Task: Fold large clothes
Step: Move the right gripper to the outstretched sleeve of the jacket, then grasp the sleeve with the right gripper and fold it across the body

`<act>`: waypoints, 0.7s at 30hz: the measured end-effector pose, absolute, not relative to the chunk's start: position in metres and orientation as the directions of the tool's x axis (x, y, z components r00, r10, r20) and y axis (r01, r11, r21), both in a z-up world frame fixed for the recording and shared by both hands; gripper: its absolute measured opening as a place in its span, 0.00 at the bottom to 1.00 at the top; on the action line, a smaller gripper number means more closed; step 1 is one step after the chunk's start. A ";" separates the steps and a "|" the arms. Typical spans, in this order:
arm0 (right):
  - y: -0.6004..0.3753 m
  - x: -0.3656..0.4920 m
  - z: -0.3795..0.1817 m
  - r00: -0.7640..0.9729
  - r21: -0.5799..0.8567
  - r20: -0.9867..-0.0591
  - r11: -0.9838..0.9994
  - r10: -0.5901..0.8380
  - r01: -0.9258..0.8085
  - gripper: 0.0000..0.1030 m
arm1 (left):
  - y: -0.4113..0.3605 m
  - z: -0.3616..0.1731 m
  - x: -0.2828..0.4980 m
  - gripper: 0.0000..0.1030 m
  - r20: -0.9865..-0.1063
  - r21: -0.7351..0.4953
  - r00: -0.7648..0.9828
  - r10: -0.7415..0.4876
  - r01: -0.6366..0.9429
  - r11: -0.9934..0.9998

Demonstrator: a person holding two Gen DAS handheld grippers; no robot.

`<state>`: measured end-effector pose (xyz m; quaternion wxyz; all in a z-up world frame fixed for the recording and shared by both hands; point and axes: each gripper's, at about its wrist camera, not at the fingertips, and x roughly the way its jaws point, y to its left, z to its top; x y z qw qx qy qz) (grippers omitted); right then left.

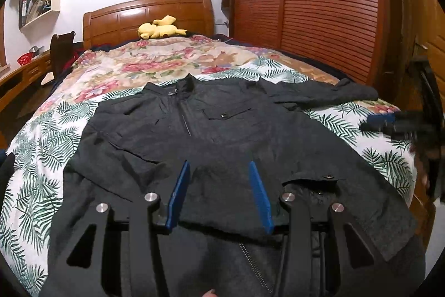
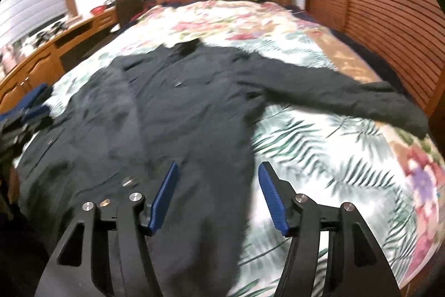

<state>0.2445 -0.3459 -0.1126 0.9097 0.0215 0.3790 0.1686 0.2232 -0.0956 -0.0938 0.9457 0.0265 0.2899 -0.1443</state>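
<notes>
- Hovering over a dark jacket (image 1: 211, 130) spread front-up on the floral bedspread (image 1: 155, 60), collar toward the headboard (image 1: 150, 16), I judge the folding barely begun.
- My left gripper (image 1: 219, 171) hangs above the lower front, jaws partly apart, nothing between the pads.
- My right gripper (image 2: 217, 171) stands wider, also empty, over the jacket's right side edge; that view is blurred.
- One sleeve (image 2: 347, 99) lies stretched out toward the wardrobe (image 1: 319, 4); the other looks tucked along the body, though I cannot tell for sure.
- Next move, as I judge it: pinch the outstretched sleeve at its cuff and carry it across the chest, keeping the cloth flat.
</notes>
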 end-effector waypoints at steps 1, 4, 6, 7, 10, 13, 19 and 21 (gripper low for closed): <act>-0.354 0.252 -0.113 0.658 0.176 -0.680 0.944 0.323 -0.280 0.60 | -0.098 -0.096 0.224 0.42 -0.561 -0.034 0.786 -0.261 0.293 0.955; -0.376 0.279 -0.116 0.668 0.182 -0.684 0.955 0.293 -0.233 0.60 | -0.104 -0.099 0.226 0.42 -0.567 -0.043 0.777 -0.275 0.305 0.951; -0.388 0.294 -0.119 0.671 0.191 -0.688 0.961 0.277 -0.201 0.60 | -0.107 -0.099 0.225 0.42 -0.565 -0.034 0.778 -0.276 0.312 0.949; -0.394 0.301 -0.120 0.670 0.200 -0.691 0.962 0.273 -0.186 0.60 | -0.109 -0.100 0.225 0.42 -0.566 -0.030 0.777 -0.276 0.314 0.949; -0.412 0.325 -0.127 0.669 0.215 -0.701 0.968 0.246 -0.130 0.60 | -0.112 -0.101 0.227 0.42 -0.571 -0.029 0.773 -0.277 0.318 0.948; -0.425 0.344 -0.133 0.665 0.230 -0.710 0.969 0.231 -0.091 0.60 | -0.115 -0.104 0.230 0.43 -0.580 -0.030 0.766 -0.277 0.320 0.947; -0.456 0.376 -0.153 0.647 0.289 -0.733 0.957 0.210 0.016 0.60 | -0.120 -0.106 0.235 0.43 -0.592 -0.033 0.754 -0.284 0.329 0.944; -0.466 0.382 -0.160 0.643 0.314 -0.738 0.948 0.207 0.055 0.60 | -0.121 -0.107 0.236 0.43 -0.595 -0.028 0.752 -0.283 0.333 0.943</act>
